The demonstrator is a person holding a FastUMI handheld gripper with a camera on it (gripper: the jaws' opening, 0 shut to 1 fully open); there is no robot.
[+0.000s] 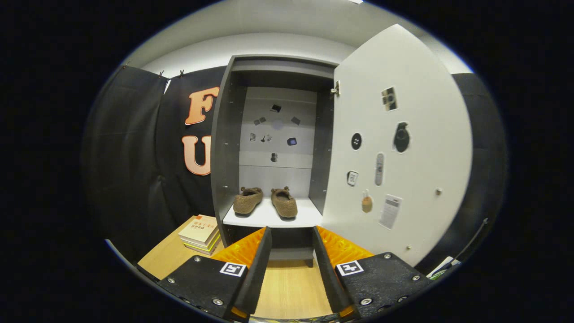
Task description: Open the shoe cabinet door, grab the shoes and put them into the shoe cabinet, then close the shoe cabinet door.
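**Shoes shelved, door left to close**

A booth hung with black cloth holds a pale wooden table [291,287], and on it stands the grey shoe cabinet [226,134], set toward the table's far edge. A stack of books [200,234] lies by the cabinet's left foot, near the table's left edge. Inside, the white shelf [269,217] carries both brown fuzzy shoes [264,201], side by side and slightly splayed, heels toward the shelf's front edge. Small stickers dot the cabinet's back panel.

The gripper [291,244] hovers in front of the cabinet, its fingers spread apart with nothing between them, the shelf's front edge just beyond their tips.

The cabinet door [403,148] stands swung out to the right on its hinge, its inner face covered with stickers. By the look of it, only closing remains. A good approach would be to go round to the door's free edge on the right, push from its outer face, and sweep it steadily, clear of the heels.
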